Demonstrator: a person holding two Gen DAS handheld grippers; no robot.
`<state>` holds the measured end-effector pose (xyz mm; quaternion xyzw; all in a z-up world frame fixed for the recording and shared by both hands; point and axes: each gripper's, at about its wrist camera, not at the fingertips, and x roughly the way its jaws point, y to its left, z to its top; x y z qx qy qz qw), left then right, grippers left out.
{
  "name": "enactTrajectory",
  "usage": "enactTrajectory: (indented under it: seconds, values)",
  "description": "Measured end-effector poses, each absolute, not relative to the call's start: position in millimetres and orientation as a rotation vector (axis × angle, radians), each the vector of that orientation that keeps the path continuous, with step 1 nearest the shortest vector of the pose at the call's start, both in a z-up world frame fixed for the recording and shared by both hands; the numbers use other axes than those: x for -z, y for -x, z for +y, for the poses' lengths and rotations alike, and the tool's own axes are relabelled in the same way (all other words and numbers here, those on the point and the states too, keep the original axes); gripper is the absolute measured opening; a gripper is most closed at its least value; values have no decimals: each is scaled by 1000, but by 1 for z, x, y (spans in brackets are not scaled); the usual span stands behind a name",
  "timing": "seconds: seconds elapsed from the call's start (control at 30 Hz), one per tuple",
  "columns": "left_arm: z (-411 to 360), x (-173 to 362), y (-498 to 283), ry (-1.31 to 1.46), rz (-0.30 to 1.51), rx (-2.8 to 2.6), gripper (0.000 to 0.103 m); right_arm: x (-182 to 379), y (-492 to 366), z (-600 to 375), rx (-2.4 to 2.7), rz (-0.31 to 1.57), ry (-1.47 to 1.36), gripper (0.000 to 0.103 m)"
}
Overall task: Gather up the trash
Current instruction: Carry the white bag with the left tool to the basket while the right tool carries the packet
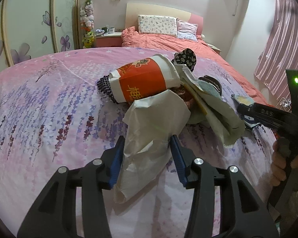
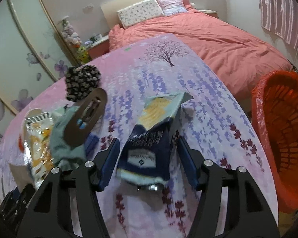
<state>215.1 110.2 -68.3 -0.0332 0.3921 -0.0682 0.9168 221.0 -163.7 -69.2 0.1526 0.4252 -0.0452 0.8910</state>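
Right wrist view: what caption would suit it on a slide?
Right gripper astride a blue snack packet on the floral bedspread, red bin alongside.

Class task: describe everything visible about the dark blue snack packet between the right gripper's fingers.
The dark blue snack packet looks like crinkled foil or plastic, with a white label and a pale teal torn-open top picturing yellow food. It sits tilted on the lavender-print bedspread, between the blue pads of the right gripper, whose jaws stand apart. Whether the pads touch it is unclear.

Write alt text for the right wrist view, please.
The right gripper straddles a dark blue snack packet on a lavender-print sheet. A red-lined basket stands at the right.
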Motion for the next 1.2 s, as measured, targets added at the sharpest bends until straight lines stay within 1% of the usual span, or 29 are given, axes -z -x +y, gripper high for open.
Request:
enactTrajectory:
  seconds: [0.03,0.07,0.13,0.17,0.3,0.73,0.97,1.2]
  values:
    - [110,69,-216,66,807,142,47,69,-221,-162,107,886,-295,50]
    - [109,70,-216,63,810,144,46,69,-220,-159,112,886,-269,48]
    - [109,69,-216,73,802,155,42,68,-217,-160,107,881,-267,36]
    - [109,69,-215,74,799,161,38,67,-213,-163,95,873,-280,29]
    - [108,65,-210,68,785,165,35,62,-199,-170,97,855,-296,28]
    - [105,20,-173,56,690,159,35,14,-149,-173,57,744,-267,28]
    - [80,-5,-157,51,647,196,35,-6,-116,-188,59,683,-273,28]
    - [38,-18,-160,54,639,277,35,-12,-88,-218,118,645,-282,28]
